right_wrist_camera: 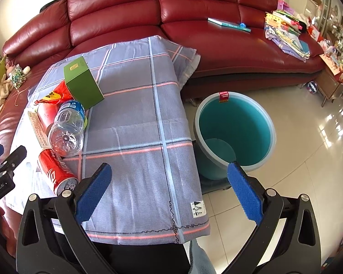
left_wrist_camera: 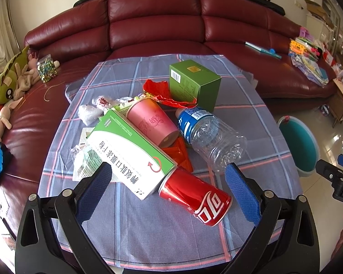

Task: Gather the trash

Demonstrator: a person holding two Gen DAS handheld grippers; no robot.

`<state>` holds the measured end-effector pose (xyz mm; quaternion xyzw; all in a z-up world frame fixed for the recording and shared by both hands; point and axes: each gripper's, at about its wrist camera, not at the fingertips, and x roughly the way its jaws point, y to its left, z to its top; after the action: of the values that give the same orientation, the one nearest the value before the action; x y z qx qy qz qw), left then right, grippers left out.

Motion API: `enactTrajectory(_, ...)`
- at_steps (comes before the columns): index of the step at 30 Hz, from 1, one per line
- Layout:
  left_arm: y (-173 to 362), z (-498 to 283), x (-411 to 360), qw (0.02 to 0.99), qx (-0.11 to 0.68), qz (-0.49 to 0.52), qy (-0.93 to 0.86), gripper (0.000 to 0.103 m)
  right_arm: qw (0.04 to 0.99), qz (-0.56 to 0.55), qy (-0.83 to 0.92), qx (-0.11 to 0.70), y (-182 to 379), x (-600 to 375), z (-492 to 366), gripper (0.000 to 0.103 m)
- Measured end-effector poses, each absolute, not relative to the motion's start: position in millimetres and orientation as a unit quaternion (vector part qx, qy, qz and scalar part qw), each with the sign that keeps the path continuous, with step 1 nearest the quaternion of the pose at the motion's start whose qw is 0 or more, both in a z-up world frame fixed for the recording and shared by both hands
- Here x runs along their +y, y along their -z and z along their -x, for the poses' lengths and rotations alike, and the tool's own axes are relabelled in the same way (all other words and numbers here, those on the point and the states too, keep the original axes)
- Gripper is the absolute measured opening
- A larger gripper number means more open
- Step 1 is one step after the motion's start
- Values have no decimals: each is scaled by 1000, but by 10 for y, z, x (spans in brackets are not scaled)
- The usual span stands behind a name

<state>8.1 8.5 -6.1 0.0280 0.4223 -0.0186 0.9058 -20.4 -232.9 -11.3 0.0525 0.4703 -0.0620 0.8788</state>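
- Left gripper (left_wrist_camera: pixel 168 188): jaws spread wide, nothing held. It hangs over the near edge of the table, with the can lying between its blue pads (left_wrist_camera: pixel 242 196) but touching neither.
- Right gripper (right_wrist_camera: pixel 169 190): jaws spread wide, empty. It hangs over the bare right part of the cloth (right_wrist_camera: pixel 137 118), its right pad in line with the bin's near rim.
- Can (left_wrist_camera: pixel 195 197): red, on its side, nearest of the trash. Its top end touches the white-and-green carton.
- Carton (left_wrist_camera: pixel 130 153): long, lying flat and slanted, its far end against the pink cup.
- Cup (left_wrist_camera: pixel 152 121): pink paper, on its side, between carton and bottle.
- Bottle (left_wrist_camera: pixel 209 134): clear plastic, blue label, capless end unclear; on its side, base toward the camera in the right wrist view.
- Green box (left_wrist_camera: pixel 194 83): upright at the far side of the heap, with a red wrapper (left_wrist_camera: pixel 162 92) tucked against its base.
- White crumpled bags (left_wrist_camera: pixel 91 111) and a small mesh packet (left_wrist_camera: pixel 84 166) lie left of the carton.
- Bin (right_wrist_camera: pixel 235 134): teal, round, on the tiled floor just right of the table; inside looks empty.
- Sofa (left_wrist_camera: pixel 153 22): dark red leather, behind the table; plush toys (left_wrist_camera: pixel 9 80) at its left end, books and papers (right_wrist_camera: pixel 285 36) at its right.
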Motion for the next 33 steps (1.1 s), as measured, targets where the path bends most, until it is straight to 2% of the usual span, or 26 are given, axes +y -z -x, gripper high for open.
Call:
enactTrajectory(26,211,-150,199,895,445,-10,7,99,870,-55,62,486,287,-2323,163,97)
enactTrajectory(33,272,-270,497,886,463,28,-11,99,871,-48,56,486,285,-2287,87,97)
